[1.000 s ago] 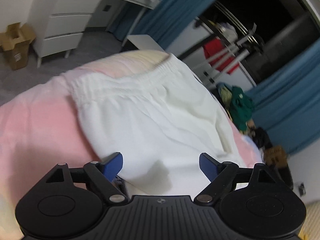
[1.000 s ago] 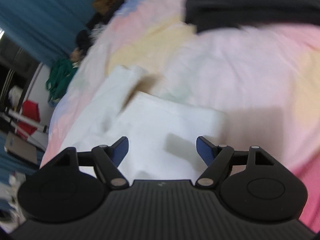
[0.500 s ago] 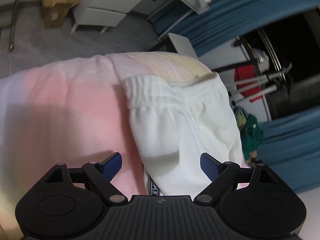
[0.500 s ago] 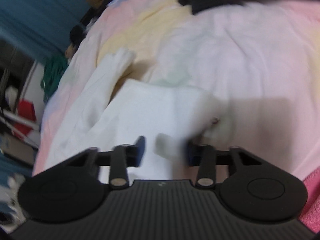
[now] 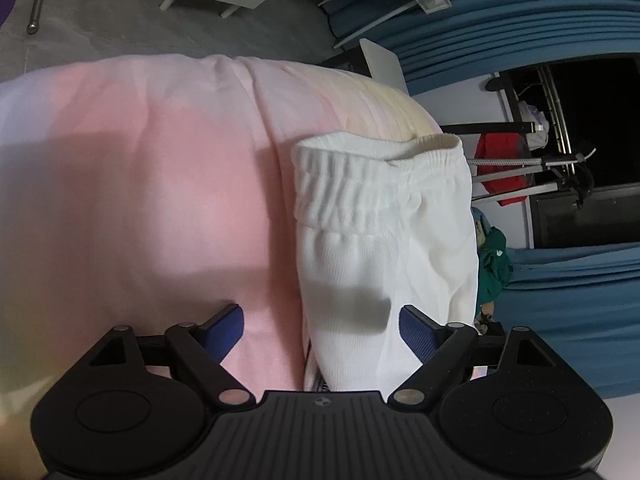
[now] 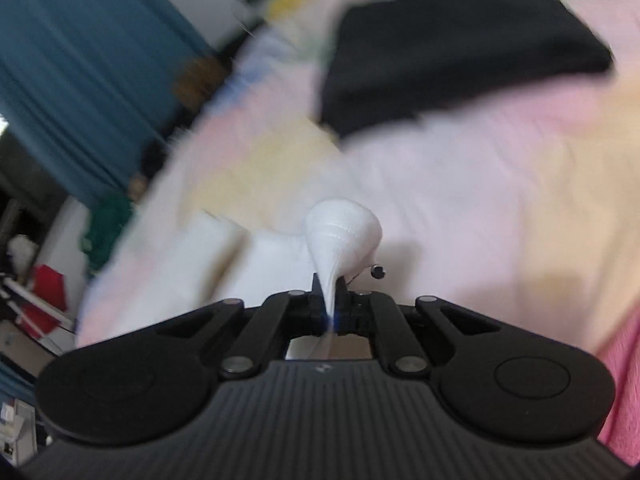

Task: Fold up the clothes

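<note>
White sweatpants [image 5: 384, 248] on pastel bedspread [image 5: 160, 184], left gripper [image 5: 322, 330] closing, fingers [image 5: 416, 330] apart astride the fabric, right gripper [image 6: 330, 294] clamped on a pinched fold, black garment [image 6: 452, 48] beyond.

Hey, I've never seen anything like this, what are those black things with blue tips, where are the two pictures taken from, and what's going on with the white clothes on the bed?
The black things are hand-held tongs, one in each of a person's hands, each with a wide-angle camera looking forward along its two fingers. So each picture comes from one hand.

In the left-hand picture, the left tongs are closing, but their blue pads are not yet pressing the white trousers, which lie with their elastic waistband at the far end on a pink and yellow bedspread.

In the right-hand picture, which is blurred, the right tongs are shut on a bunched pinch of the white cloth. Further back on the bed lies a black garment.
</note>
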Available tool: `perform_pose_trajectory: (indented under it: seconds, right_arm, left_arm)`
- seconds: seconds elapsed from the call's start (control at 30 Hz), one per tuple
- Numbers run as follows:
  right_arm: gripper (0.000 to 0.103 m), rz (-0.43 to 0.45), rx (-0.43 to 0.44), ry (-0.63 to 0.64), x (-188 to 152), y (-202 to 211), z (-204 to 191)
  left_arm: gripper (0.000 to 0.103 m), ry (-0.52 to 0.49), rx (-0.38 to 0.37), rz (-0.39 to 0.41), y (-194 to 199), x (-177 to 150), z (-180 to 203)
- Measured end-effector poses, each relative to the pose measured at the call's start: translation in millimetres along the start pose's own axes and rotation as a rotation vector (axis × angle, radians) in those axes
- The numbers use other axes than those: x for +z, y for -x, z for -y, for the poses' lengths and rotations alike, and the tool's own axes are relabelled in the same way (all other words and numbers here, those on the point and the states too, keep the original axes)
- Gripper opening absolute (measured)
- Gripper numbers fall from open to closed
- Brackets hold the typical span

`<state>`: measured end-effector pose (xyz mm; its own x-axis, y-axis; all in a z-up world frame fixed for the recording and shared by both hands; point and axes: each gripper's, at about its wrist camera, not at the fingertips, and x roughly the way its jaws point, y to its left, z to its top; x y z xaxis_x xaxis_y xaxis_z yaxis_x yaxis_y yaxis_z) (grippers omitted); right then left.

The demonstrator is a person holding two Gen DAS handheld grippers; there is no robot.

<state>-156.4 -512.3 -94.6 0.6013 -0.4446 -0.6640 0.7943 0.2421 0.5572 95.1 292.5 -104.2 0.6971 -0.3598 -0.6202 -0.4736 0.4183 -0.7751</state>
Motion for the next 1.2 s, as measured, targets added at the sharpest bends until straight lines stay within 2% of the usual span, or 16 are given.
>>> perform_pose_trajectory:
  seconds: [0.1, 0.2, 0.3, 0.37, 0.53, 0.67, 0.83, 0.93, 1.03, 1.2]
  right_arm:
    - [0.006, -0.014, -0.009, -0.010, -8, -6, 11]
    - [0.006, -0.008, -0.001, 0.001, -6, -5, 9]
    - [0.006, -0.002, 0.015, 0.002, -2, 0, 0]
    - [0.006, 0.012, 0.033, 0.005, 2, 7, -11]
    - [0.006, 0.027, 0.089, -0.019, 17, 22, -35]
    - [0.006, 0.027, 0.158, -0.030, 33, 38, -54]
    - [0.006, 0.044, 0.242, 0.012, 44, 68, -68]
    - [0.006, 0.013, 0.252, 0.037, 46, 67, -76]
    - [0.006, 0.008, 0.245, 0.071, 52, 55, -100]
    - [0.006, 0.036, 0.228, 0.105, 73, 14, -163]
  left_arm:
    - [0.074, -0.024, -0.022, -0.020, -7, -5, 4]
    - [0.054, -0.036, -0.031, -0.014, -14, -7, 9]
    - [0.023, -0.051, -0.038, -0.001, -19, -5, 13]
    - [0.015, -0.068, -0.071, 0.015, -18, -4, 18]
    - [0.011, -0.109, -0.175, 0.055, 10, 4, 42]
    - [0.011, -0.117, -0.259, 0.087, 51, 10, 62]
    - [0.011, -0.148, -0.316, 0.136, 102, 11, 81]
    - [0.011, -0.158, -0.300, 0.121, 102, 20, 98]
    - [0.011, -0.163, -0.271, 0.128, 91, 28, 120]
    - [0.011, -0.167, -0.222, 0.138, 45, 54, 179]
